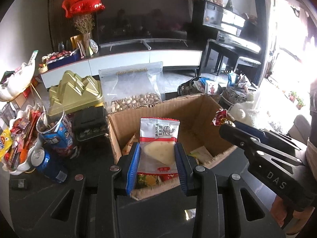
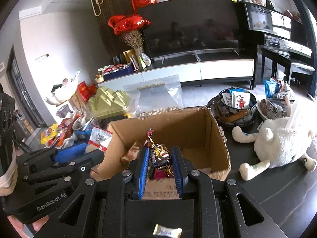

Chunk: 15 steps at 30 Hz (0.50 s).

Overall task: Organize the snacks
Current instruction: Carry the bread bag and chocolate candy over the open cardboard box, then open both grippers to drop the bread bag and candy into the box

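Note:
My left gripper is shut on a white and red cheese snack packet, held upright over the open cardboard box. My right gripper is shut on a shiny red and gold wrapped candy, held over the same box. In the left wrist view the right gripper comes in from the right with the candy over the box's right wall. Several snack packets lie in the bottom of the box.
Left of the box stand a gold tin, a black tin, a blue cup, a blue can and a white dish of snacks. A bag of nuts stands behind. Patterned bowls and a white plush sheep sit on the right.

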Available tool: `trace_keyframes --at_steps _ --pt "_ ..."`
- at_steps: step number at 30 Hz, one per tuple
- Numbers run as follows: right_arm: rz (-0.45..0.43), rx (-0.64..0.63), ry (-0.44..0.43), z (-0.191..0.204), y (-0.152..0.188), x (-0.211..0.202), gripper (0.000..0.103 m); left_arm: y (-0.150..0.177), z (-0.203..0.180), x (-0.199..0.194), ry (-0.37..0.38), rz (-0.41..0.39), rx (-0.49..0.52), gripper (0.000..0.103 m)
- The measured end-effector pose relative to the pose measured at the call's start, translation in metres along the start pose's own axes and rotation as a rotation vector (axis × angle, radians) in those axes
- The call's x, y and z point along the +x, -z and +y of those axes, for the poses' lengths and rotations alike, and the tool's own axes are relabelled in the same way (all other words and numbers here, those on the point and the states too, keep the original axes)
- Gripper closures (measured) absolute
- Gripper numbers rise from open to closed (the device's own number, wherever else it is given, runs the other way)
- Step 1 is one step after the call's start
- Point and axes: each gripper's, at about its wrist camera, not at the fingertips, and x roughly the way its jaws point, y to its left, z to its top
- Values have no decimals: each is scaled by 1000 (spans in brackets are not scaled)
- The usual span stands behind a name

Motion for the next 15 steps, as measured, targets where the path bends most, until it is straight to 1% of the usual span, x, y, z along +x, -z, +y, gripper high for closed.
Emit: trace_keyframes --at_steps 1,3,4,5,6,7,9,12,14,15 --pt "-1 1 2 -1 -2 3 78 -2 1 5 0 3 2 67" --pt "-9 2 20 -3 -6 9 78 -3 2 9 -7 0 3 63" --pt "-9 0 29 -4 -6 11 76 -3 3 10 -10 -4 2 54" --pt "-11 -2 45 -5 -6 13 72 -3 3 10 -14 -8 3 48" --pt "-16 0 61 -6 -6 13 60 -1 3 9 -28 -14 8 46" --pt "-24 0 86 -8 -3 13 51 0 4 8 -39 -21 15 46" --pt "-24 -5 98 -9 1 10 51 6 4 5 -56 -33 29 44" --pt "-15 8 101 -12 11 3 51 15 -2 -3 -60 -44 59 44" --pt "-14 13 94 -12 17 -4 50 23 -7 -11 -48 -49 70 44" --pt "-12 19 93 -12 22 -8 48 26 -9 -15 -36 -50 67 43"
